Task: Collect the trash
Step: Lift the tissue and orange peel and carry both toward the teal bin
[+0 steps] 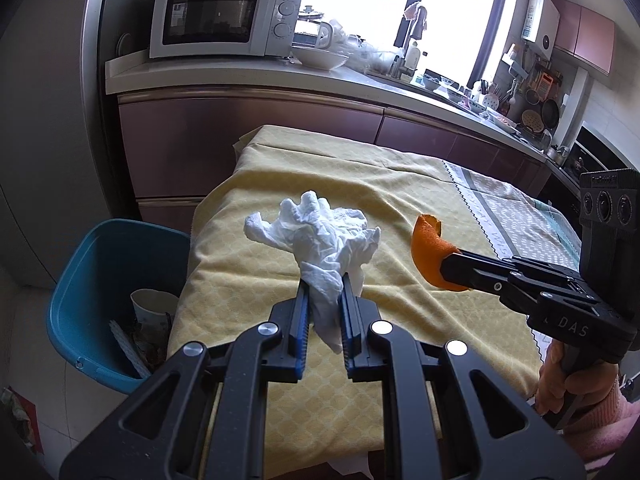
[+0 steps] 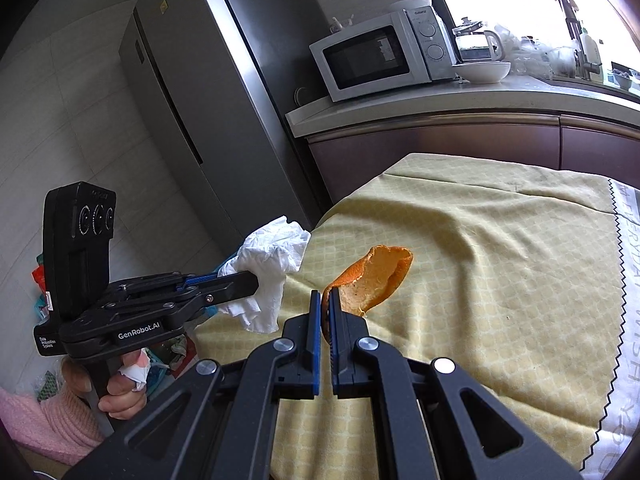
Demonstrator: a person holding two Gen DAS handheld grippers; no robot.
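My left claw (image 1: 325, 280) is pinched narrow on a crumpled white tissue (image 1: 320, 232), held up over the near left part of the yellow-clothed surface (image 1: 400, 184). My right claw (image 2: 325, 300) is nearly closed, gripping a curled piece of orange peel (image 2: 372, 276) above the cloth. A blue bin (image 1: 96, 264) stands on the floor just left of the surface, with a paper cup (image 1: 150, 308) inside.

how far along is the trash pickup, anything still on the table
Partly done. The blue bin beside the table already holds a paper cup and other scraps. In hand: the left tongs are clamped on a crumpled white tissue, the right tongs on an orange peel, both held above the yellow tablecloth. Left: dropping both into the bin. No other trash shows on the cloth.
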